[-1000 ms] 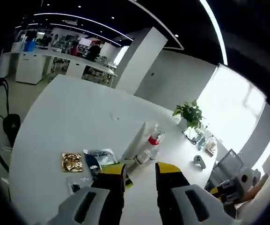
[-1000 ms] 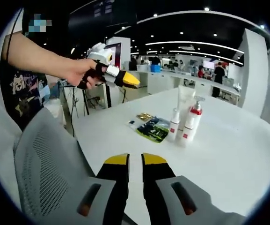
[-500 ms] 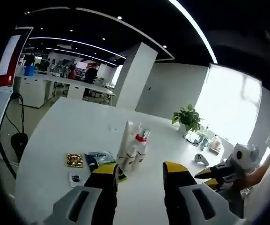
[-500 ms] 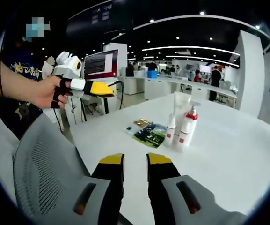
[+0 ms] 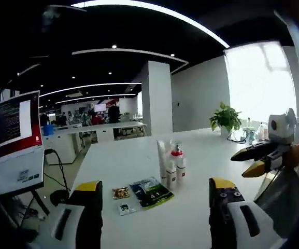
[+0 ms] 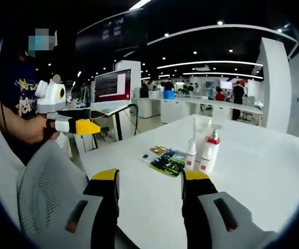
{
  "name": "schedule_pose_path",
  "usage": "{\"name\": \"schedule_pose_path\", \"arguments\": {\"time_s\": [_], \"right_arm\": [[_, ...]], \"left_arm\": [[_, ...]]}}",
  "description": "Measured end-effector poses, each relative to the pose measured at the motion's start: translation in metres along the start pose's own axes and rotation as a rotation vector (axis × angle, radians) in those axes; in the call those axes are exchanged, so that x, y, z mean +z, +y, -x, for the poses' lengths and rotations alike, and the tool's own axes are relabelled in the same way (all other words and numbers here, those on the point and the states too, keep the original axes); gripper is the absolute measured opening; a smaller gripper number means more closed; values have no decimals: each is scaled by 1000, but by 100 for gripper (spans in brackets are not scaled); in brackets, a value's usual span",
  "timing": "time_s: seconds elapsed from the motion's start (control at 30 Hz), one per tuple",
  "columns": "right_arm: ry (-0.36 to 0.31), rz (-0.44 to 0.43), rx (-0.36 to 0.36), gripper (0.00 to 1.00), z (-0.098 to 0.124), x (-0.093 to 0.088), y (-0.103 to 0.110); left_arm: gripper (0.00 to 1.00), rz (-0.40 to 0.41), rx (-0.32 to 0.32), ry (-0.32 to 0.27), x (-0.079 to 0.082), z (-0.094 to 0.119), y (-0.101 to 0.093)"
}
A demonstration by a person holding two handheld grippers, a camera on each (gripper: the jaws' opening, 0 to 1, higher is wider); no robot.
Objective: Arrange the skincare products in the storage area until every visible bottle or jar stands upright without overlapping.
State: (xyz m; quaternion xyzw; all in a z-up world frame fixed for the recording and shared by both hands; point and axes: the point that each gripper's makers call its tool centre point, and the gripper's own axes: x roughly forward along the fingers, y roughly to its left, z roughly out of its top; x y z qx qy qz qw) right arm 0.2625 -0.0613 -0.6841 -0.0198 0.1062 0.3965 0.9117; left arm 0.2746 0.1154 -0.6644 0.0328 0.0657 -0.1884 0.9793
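Observation:
Three skincare products stand upright in a tight cluster on the white table: a tall white tube, a red-collared pump bottle and a small white bottle. The right gripper view has the same tube, pump bottle and small bottle. My left gripper is open, well short of them and holding nothing. My right gripper is open too, also far back. Each gripper appears in the other's view, the right gripper at the right and the left gripper in a hand at the left.
Flat sachets lie beside the bottles: a gold one, a dark green one and a small one. A grey mesh chair back stands between my right gripper and the table. A monitor and a potted plant stand off to the sides.
Both grippers have opened much wider. The left gripper's camera has swung level and pulled back from the bottles. In the right gripper view the left gripper has dropped lower. The bottles have not moved.

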Motion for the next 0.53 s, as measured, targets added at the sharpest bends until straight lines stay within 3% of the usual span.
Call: {"name": "schedule_pose_path", "arguments": {"time_s": [0.07,0.2,0.43,0.53], "right_arm": [[-60,-12,6,64,-1,10,1],[-86,-15,8,79,-2,15,4],[-58,-22,1,80,-3,10,1],[-51,-14,-2,78,-3,9,1]], "left_arm": [[96,-1,3,-10,-3,2,-2],[100,-41,-30,-15,-5,2,-14],[100,-28,-39,-41,-8,1,-17],[100,-38,-47,-97,-5,1,-21]]}}
